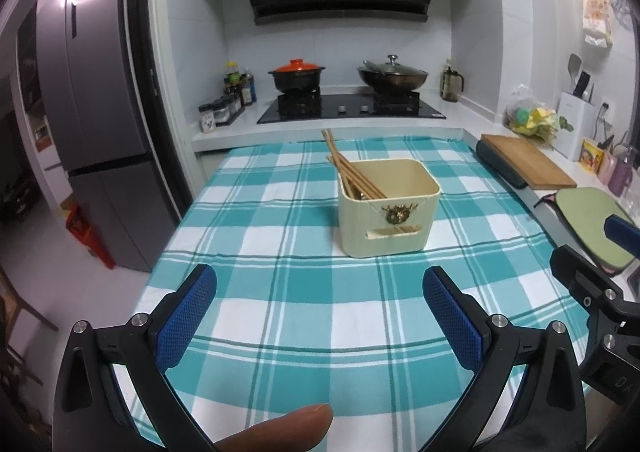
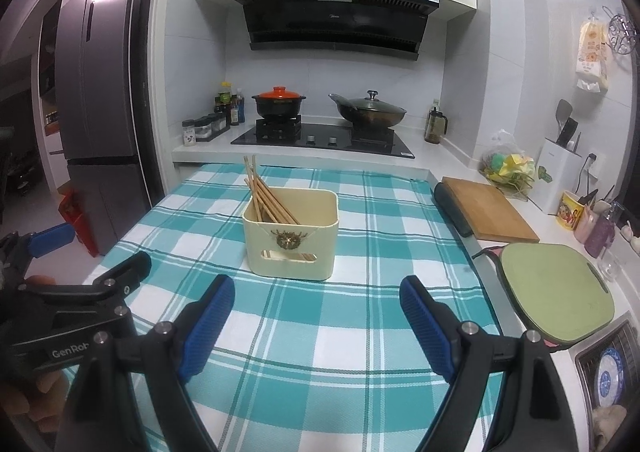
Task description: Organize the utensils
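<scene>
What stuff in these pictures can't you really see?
- Bottom of the cream bin, both views: its walls hide what lies under the chopsticks.
- Jar labels by the stove, right wrist view: too small to read.
- Sink corner, right wrist view: cut off by the edge.
- Right gripper, left wrist view: cut off by the edge.

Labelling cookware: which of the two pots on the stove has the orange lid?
The left pot: black body, orange lid. The right one is a wok with a glass lid.

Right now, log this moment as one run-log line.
left gripper: open, empty | right gripper: open, empty | chopsticks: leaning in cream holder | holder: upright on checked cloth | cloth: no loose utensils visible
</scene>
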### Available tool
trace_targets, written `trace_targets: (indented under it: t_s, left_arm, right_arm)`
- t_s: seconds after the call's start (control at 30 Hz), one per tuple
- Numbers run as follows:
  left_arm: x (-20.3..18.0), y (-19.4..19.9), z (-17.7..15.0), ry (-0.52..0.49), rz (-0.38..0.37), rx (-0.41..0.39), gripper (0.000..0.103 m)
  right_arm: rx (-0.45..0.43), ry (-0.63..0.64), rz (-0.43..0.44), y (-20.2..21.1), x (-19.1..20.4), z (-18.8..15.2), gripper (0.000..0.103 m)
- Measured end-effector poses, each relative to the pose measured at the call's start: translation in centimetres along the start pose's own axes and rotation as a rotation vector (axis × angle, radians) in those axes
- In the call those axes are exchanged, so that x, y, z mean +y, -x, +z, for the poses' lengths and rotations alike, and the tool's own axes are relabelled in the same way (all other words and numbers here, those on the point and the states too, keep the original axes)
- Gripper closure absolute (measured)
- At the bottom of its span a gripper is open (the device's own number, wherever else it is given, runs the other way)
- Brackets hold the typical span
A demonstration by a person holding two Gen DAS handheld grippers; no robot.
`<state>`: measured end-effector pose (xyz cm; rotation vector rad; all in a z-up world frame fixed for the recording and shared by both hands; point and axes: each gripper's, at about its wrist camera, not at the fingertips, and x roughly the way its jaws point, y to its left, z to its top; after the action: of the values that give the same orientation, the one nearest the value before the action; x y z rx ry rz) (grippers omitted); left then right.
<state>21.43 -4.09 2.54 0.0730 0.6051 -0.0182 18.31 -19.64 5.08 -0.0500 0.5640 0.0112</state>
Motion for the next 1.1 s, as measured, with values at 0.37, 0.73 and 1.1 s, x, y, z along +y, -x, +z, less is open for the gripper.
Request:
trace_targets:
  t_s: [0.37, 0.73, 1.1]
  left_arm:
    - [-0.18, -0.34, -0.09, -0.003, 0.005, 0.006, 0.000]
    - [-0.09, -0.49, -0.20, -0.002, 0.008, 0.009, 0.000]
    - [0.04, -0.60, -0.07, -0.003, 0.011, 0.002, 0.000]
  right_arm:
    - [-0.017, 0.009, -0.020, 0.41, 0.03, 0.01, 0.017]
    - [-0.027, 0.023, -0.030, 0.59, 0.24, 0.09, 0.017]
    - [-0.026, 0.028, -0.018, 0.70, 0.62, 0.36, 0.017]
